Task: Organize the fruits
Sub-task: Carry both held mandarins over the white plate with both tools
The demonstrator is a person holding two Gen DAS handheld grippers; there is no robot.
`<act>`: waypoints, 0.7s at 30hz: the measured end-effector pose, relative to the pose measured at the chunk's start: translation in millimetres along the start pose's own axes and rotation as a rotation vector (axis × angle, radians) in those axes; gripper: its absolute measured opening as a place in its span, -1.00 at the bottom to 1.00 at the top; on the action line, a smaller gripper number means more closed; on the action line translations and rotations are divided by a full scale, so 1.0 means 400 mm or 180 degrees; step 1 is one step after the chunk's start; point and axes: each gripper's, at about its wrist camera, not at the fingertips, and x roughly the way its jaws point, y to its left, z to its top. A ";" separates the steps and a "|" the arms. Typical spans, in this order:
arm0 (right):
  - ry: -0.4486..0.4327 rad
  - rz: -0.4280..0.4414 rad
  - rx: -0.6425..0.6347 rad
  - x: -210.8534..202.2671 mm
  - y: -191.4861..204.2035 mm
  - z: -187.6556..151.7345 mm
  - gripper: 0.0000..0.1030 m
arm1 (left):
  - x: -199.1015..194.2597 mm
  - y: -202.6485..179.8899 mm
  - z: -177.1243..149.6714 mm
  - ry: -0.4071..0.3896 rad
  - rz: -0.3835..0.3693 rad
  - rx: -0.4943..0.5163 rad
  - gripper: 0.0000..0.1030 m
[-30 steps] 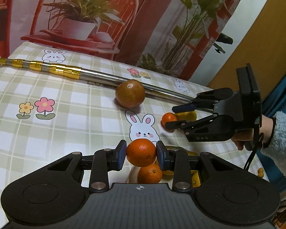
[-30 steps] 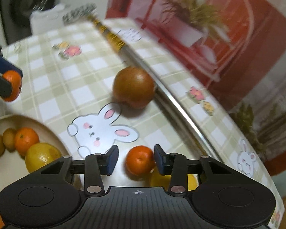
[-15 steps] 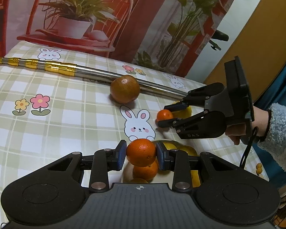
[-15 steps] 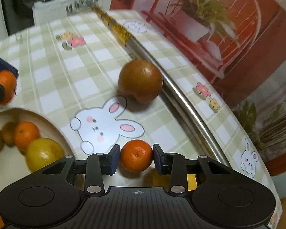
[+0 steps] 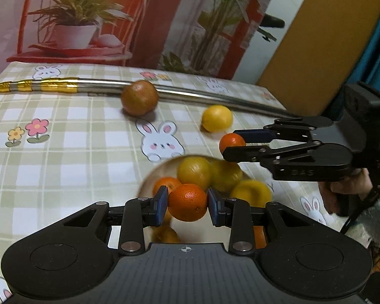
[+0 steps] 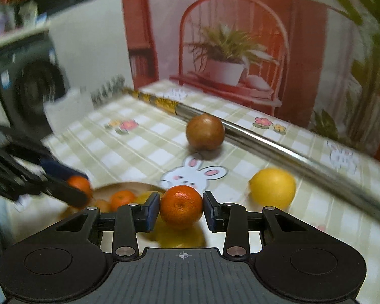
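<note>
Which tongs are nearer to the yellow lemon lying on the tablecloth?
Right. The right tongs, shut on a small orange, are just beside the lemon. The left tongs, holding another orange, are farther back, above the bowl.

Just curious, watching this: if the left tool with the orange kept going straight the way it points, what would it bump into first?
Probably the fruit piled in the bowl right ahead of the left tool and its orange; depth is hard to judge.
</note>
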 end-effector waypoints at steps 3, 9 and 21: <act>-0.0185 0.0021 0.0251 -0.044 0.016 -0.040 -0.34 | -0.005 -0.019 -0.020 0.0050 -0.0038 0.0029 -0.31; -0.0458 0.0065 0.0622 -0.121 0.047 -0.110 -0.34 | -0.008 -0.053 -0.055 0.0114 -0.0094 0.0053 -0.31; -0.0543 -0.0083 0.0771 -0.174 0.056 -0.164 -0.34 | 0.023 -0.115 -0.120 0.0245 0.0056 0.0303 -0.31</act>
